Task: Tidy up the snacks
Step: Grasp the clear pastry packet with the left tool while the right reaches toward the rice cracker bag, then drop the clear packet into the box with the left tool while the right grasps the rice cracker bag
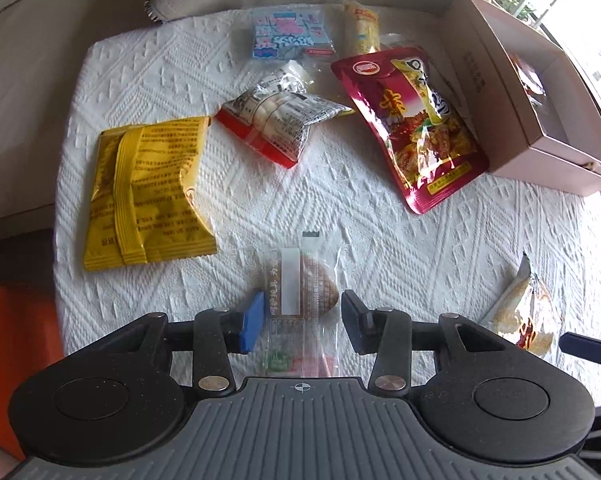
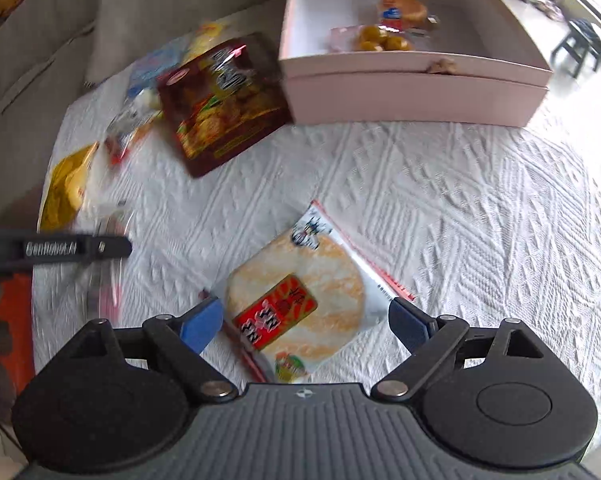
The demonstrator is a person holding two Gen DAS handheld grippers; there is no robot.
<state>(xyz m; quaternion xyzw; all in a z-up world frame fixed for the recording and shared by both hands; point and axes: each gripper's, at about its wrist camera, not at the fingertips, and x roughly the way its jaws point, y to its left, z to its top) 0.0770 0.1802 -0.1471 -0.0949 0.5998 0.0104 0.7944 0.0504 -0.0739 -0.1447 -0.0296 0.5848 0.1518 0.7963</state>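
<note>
My left gripper (image 1: 300, 322) is open, its blue-padded fingers either side of a small brown cake in a clear wrapper (image 1: 300, 300) lying on the white cloth. My right gripper (image 2: 306, 320) is open around a rice cracker packet (image 2: 300, 300) with a red label, flat on the cloth. That packet also shows at the right edge of the left wrist view (image 1: 528, 314). The pink box (image 2: 416, 92) stands open at the back right with two wrapped snacks (image 2: 384, 36) inside. The left gripper's finger (image 2: 60, 248) shows at the left of the right wrist view.
On the white textured cloth (image 1: 340, 208) lie a yellow bag (image 1: 148, 192), a red-and-clear packet (image 1: 280, 120), a dark red pouch (image 1: 416, 120), a blue-pink packet (image 1: 292, 32) and a pale yellow packet (image 1: 360, 24). A beige sofa (image 1: 40, 40) is behind; the pink box (image 1: 540, 100) at right.
</note>
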